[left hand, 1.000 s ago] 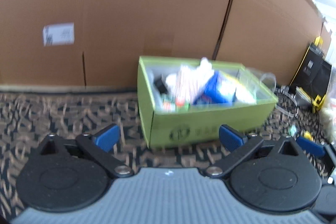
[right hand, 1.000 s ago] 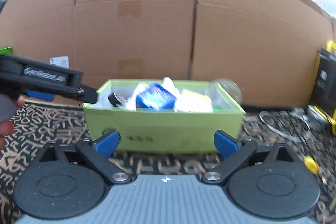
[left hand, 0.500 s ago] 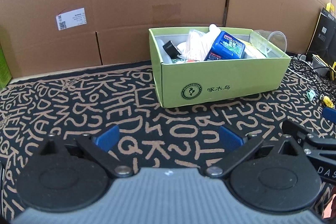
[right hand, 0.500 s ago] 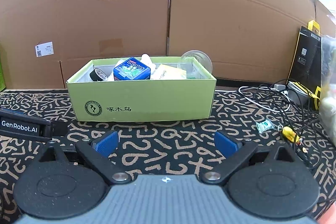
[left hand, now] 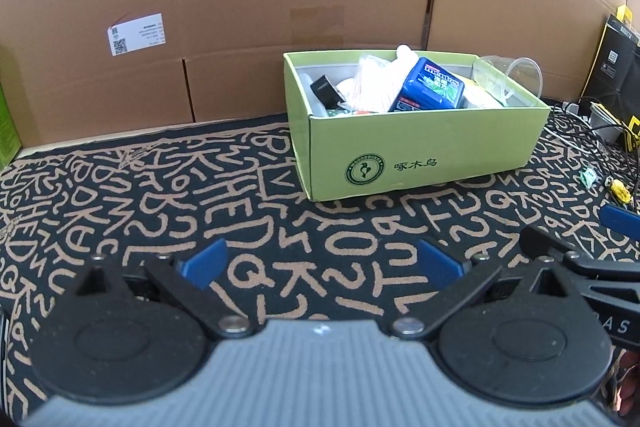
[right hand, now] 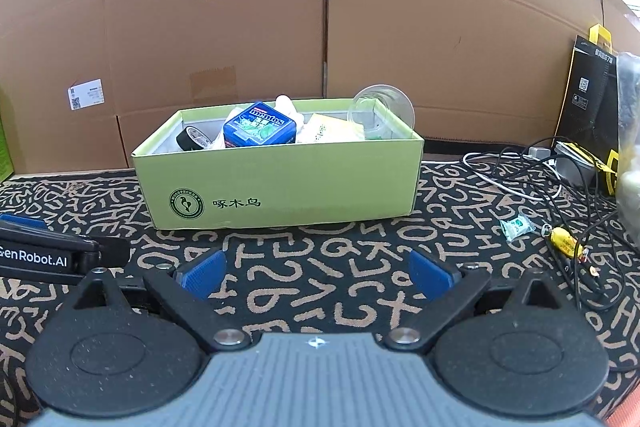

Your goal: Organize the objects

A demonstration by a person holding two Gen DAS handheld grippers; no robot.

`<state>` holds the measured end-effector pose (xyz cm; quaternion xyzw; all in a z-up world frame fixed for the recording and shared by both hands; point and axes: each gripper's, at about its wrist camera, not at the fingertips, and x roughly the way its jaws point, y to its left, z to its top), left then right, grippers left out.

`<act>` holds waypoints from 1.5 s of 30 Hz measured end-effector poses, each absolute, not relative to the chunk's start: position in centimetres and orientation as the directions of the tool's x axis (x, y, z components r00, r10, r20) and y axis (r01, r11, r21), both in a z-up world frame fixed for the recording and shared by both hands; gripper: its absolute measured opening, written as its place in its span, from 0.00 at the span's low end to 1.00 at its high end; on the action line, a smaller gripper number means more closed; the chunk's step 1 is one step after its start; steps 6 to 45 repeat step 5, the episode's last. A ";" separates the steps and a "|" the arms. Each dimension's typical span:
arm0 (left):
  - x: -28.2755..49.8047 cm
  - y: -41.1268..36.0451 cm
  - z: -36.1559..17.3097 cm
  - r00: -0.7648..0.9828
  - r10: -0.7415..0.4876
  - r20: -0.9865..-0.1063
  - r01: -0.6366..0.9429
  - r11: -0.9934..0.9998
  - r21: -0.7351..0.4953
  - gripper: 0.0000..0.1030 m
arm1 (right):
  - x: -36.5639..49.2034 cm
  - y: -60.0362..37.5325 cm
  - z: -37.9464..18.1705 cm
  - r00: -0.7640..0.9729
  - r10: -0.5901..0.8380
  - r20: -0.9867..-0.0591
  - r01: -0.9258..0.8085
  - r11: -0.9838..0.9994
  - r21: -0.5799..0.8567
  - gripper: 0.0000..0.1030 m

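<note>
Left gripper [left hand: 320, 263]: jaws spread wide, nothing between the blue pads [left hand: 202, 263]; low over the patterned mat [left hand: 168, 203], well short of the box. It has drawn back from the box over the last second, and its view has gone from a blurred close-up to a steady, wider one.

Right gripper [right hand: 316, 273]: likewise spread and empty, low over the mat beside the left one, whose black body shows at its left edge. It too has backed away and settled.

Green cardboard box [right hand: 280, 183]: stands on the mat near the cardboard wall [right hand: 240, 27], printed logo facing the grippers. Its position is unchanged across the sequence.

Contents, all inside the box:
- blue Mentos container [right hand: 259, 130], tilted, propped on other items;
- roll of black tape [right hand: 192, 139] at the left end;
- bundle of cotton swabs in clear wrap [left hand: 374, 87];
- white bottle top [left hand: 404, 51], partly hidden;
- yellowish packet [right hand: 326, 131];
- clear plastic cup [right hand: 382, 111] on its side at the right end, mouth over the rim.

Outside the box, right of it on the mat: small green-and-white sachet [right hand: 516, 225], yellow wrapped sweet [right hand: 564, 241], tangle of cables [right hand: 520, 171].

Assessment: with both grippers empty and withdrawn, the packing looks largely finished; the sachet and sweet may be the remaining pieces, though whether they belong to the task cannot be told.
</note>
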<state>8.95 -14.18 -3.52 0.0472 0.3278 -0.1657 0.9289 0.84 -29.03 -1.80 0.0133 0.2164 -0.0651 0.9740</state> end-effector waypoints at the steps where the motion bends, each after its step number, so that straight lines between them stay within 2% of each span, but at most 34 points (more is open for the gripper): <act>1: 8.9 -14.3 -3.5 0.730 -0.279 -0.624 0.343 0.939 -0.018 1.00 | 0.8 -29.0 -1.8 0.898 -0.120 -0.423 0.131 0.991 -0.003 0.98; 45: 8.6 -14.6 -3.4 0.731 -0.279 -0.622 0.354 0.935 -0.003 1.00 | 0.6 -29.0 -1.8 0.898 -0.125 -0.423 0.138 0.990 0.000 0.98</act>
